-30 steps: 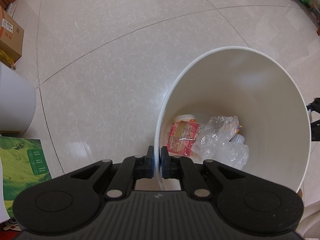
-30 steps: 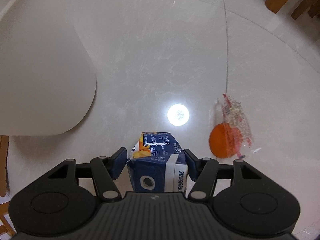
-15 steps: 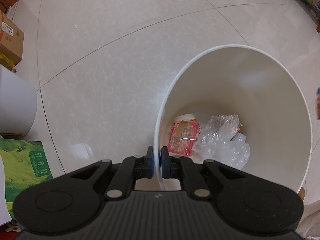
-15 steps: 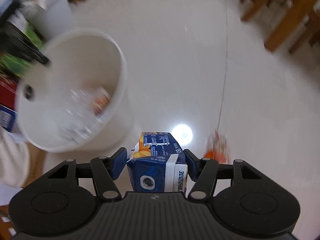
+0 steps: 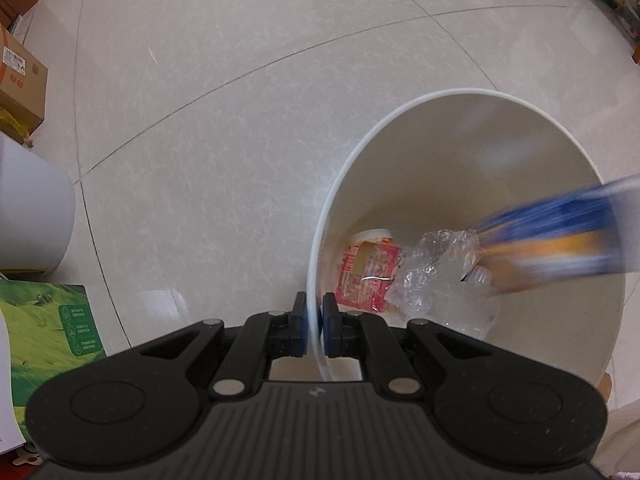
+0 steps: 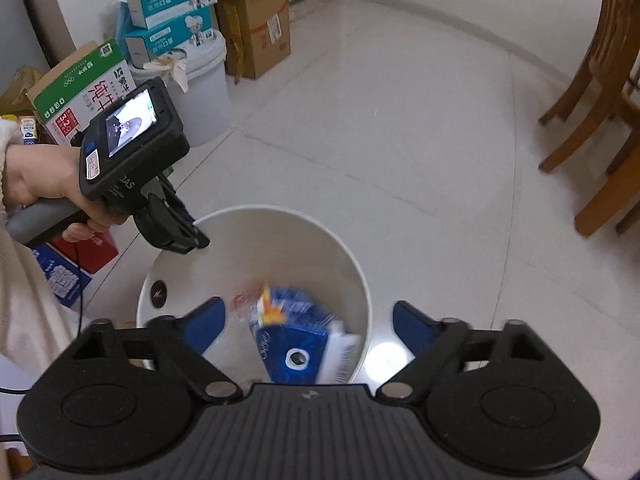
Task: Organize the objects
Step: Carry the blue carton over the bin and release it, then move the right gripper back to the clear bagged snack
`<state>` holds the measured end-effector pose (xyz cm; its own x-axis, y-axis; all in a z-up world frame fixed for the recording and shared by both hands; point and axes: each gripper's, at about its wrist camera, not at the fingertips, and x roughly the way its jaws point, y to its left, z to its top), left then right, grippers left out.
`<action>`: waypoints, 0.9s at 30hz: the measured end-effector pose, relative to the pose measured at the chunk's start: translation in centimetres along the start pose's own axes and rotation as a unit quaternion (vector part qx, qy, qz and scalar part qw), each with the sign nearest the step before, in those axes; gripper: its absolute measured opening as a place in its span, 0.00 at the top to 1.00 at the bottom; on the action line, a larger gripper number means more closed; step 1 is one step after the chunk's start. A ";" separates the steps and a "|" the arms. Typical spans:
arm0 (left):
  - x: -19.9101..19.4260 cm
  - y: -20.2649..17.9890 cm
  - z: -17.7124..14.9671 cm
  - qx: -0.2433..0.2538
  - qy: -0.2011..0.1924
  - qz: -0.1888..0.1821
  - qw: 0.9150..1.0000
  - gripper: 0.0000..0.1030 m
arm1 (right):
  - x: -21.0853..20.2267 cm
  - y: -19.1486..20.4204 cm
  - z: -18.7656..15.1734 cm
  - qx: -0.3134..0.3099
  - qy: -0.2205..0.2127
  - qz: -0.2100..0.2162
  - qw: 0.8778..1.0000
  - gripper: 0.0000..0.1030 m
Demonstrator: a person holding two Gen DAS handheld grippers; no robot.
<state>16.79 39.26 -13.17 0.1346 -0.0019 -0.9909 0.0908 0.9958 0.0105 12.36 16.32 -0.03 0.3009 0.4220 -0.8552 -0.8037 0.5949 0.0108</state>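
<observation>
My left gripper (image 5: 315, 330) has its fingers clamped on the rim of the white bin (image 5: 520, 152), one finger inside the wall and one outside. My right gripper (image 6: 308, 330) hangs over the bin's mouth with its fingers spread wide apart, touching nothing. Between them the blue juice carton (image 6: 298, 340) shows blurred inside the bin, free of both pads. At the bottom I see crumpled clear plastic (image 5: 436, 280) beside a red wrapper (image 5: 368, 276).
</observation>
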 end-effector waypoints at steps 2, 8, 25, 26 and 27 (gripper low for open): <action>0.0 0.0 0.0 0.000 0.000 0.000 1.000 0.95 | -0.1 -0.7 -0.4 0.011 0.005 -0.006 1.000 0.09; -0.1 0.1 0.1 0.000 0.002 0.000 1.000 0.95 | 0.4 -3.5 -1.9 0.059 0.017 -0.033 0.998 0.09; 0.0 0.1 0.2 0.001 0.003 -0.004 1.000 0.95 | 4.3 -13.8 -9.2 0.161 0.053 -0.125 0.978 0.07; 0.0 0.1 0.2 0.001 0.003 -0.004 1.000 0.95 | 5.1 -14.6 -10.1 0.168 0.055 -0.127 0.976 0.07; 0.0 0.1 0.2 0.001 0.003 -0.005 1.000 0.95 | 5.8 -15.2 -10.9 0.168 0.060 -0.126 0.976 0.07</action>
<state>16.99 39.35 -13.15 0.1273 -0.0109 -0.9918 0.0936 0.9956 0.0011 20.73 2.31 -10.79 0.3888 0.1628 -0.9068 -0.4917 0.8690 -0.0548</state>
